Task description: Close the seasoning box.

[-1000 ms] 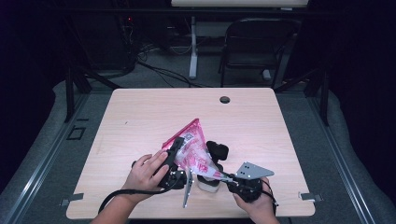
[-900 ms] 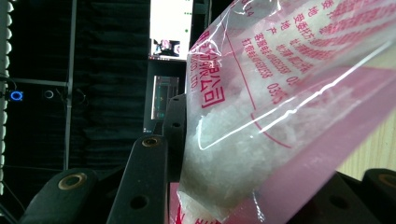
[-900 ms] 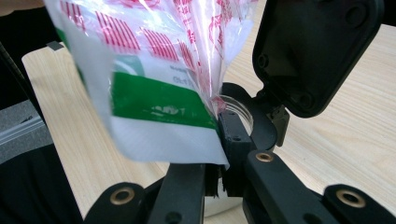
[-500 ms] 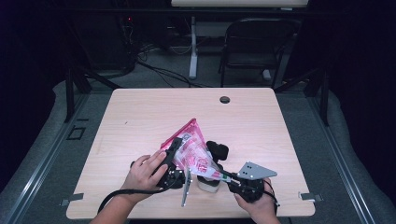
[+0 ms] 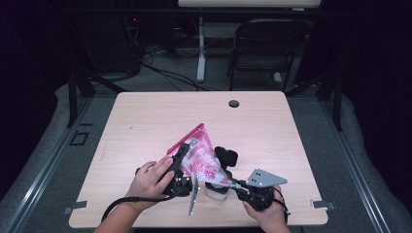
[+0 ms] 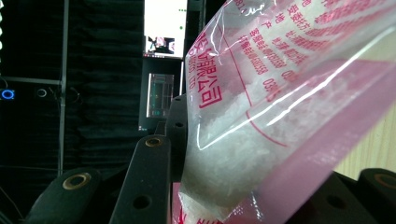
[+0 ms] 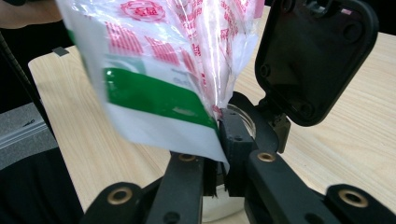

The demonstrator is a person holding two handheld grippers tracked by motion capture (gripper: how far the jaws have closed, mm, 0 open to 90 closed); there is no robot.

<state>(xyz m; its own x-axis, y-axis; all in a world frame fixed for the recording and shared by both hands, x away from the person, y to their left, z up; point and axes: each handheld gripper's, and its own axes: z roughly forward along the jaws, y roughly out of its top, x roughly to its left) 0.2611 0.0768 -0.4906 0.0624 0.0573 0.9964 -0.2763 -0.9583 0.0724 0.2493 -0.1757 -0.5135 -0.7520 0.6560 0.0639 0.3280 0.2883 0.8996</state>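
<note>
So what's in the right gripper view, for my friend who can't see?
The right gripper pinches the corner of a clear plastic bag with red and green print, above a small jar with its black lid flipped open, on a wooden table.

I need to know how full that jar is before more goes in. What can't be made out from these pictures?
- Jar contents: high view, the pink bag covers its mouth; right gripper view, the jaws block it.
- Bag opening: right gripper view, pinched inside the right gripper.
- Bag lettering: left gripper view, cut off by the frame edges.
</note>
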